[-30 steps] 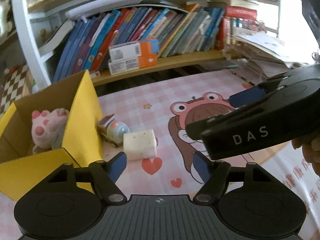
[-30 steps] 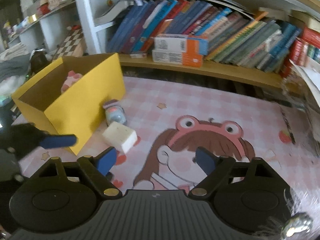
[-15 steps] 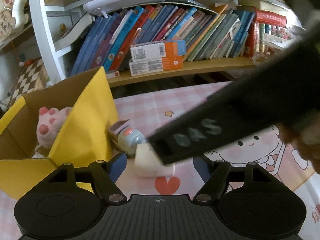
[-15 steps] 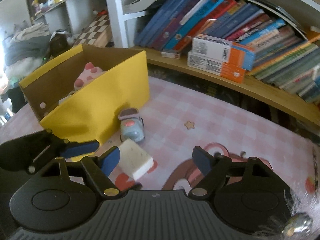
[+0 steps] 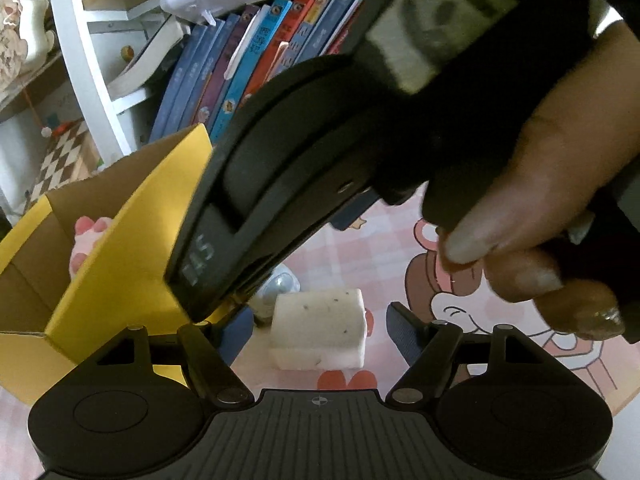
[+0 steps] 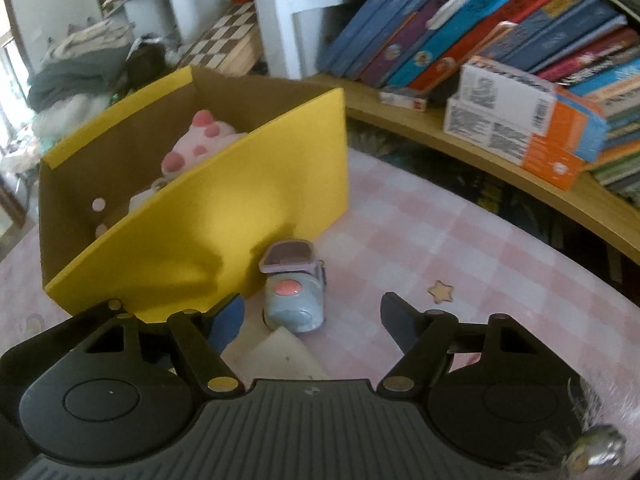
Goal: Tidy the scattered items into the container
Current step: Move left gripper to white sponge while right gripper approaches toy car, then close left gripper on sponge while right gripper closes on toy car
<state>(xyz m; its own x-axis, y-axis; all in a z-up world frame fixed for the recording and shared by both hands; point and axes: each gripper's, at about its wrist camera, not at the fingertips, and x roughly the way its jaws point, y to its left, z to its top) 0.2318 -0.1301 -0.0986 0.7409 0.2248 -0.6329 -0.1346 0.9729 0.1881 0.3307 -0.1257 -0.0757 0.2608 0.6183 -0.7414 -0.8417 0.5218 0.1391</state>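
Observation:
A white speckled block (image 5: 318, 330) lies on the pink checked mat, between the open fingers of my left gripper (image 5: 320, 330). Behind it a small grey-blue toy car (image 6: 294, 296) sits against the yellow cardboard box (image 6: 240, 200), which holds a pink plush paw (image 6: 196, 142). My right gripper (image 6: 312, 320) is open just above the car, with a corner of the block (image 6: 280, 354) below it. In the left wrist view the right gripper's body (image 5: 300, 184), held by a hand (image 5: 540, 208), crosses over the box wall (image 5: 132, 256) and hides most of the car (image 5: 280, 284).
A low wooden shelf (image 6: 500, 172) with rows of books (image 6: 460, 32) and stacked orange-and-white cartons (image 6: 524, 116) runs along the back. A checkerboard (image 6: 228, 44) and grey bundles (image 6: 76, 68) lie beyond the box at left. The mat (image 6: 440, 240) extends right of the car.
My right gripper has swung left and forward over the block to the toy car beside the box. The left gripper has closed in on the white block.

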